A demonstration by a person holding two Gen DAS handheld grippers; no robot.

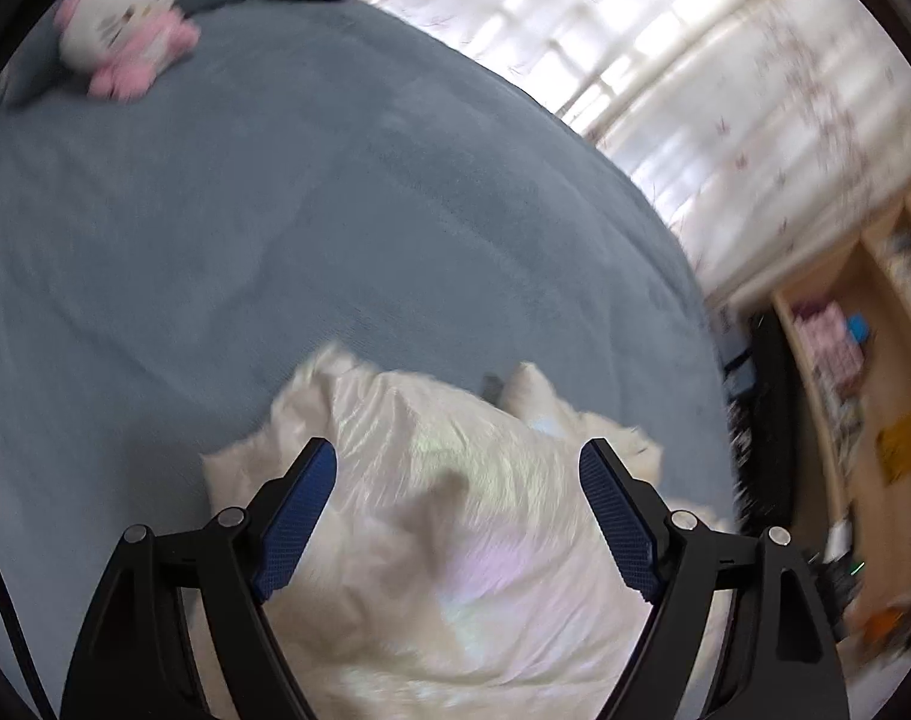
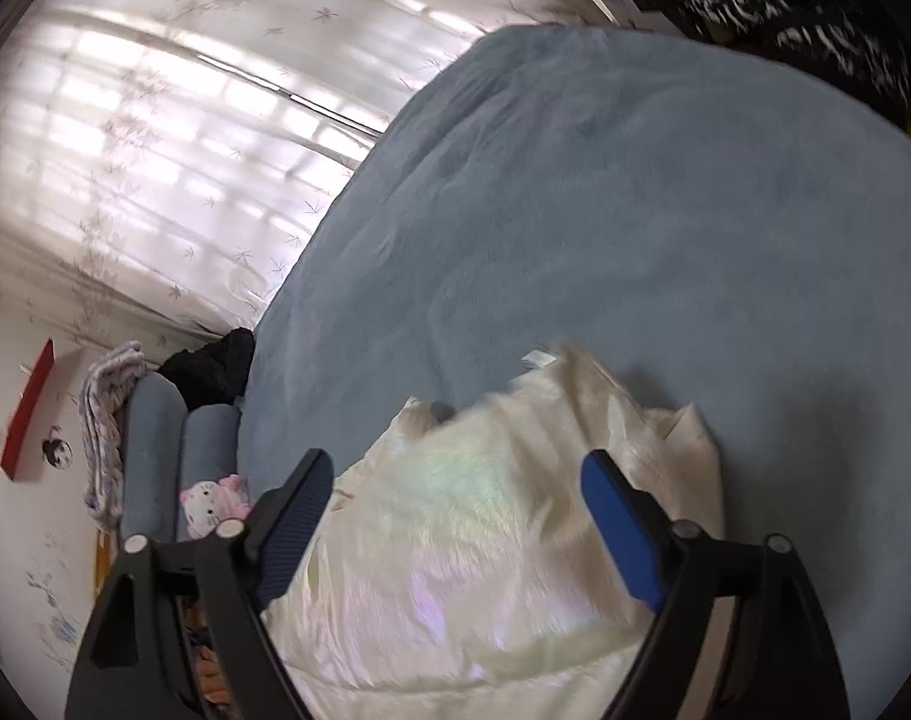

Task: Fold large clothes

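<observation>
Left wrist view: the left gripper (image 1: 457, 462) hangs with jaws spread wide over a cream satin garment (image 1: 455, 528) bunched near the bed's (image 1: 335, 210) near edge. A pink plush toy (image 1: 122, 24) sits at the far corner; sheer curtains (image 1: 695, 60) and wooden shelves (image 1: 845, 360) flank the right edge.

Right wrist view: the right gripper (image 2: 457, 462) is likewise spread, empty, above the garment (image 2: 485, 540) on the blue bed (image 2: 635, 210); curtains (image 2: 155, 120) line the far side.

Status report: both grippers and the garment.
Left gripper open, right gripper open. Shiny cream satin garment bunched on blue-grey bed cover, unheld. Nothing in the way.
</observation>
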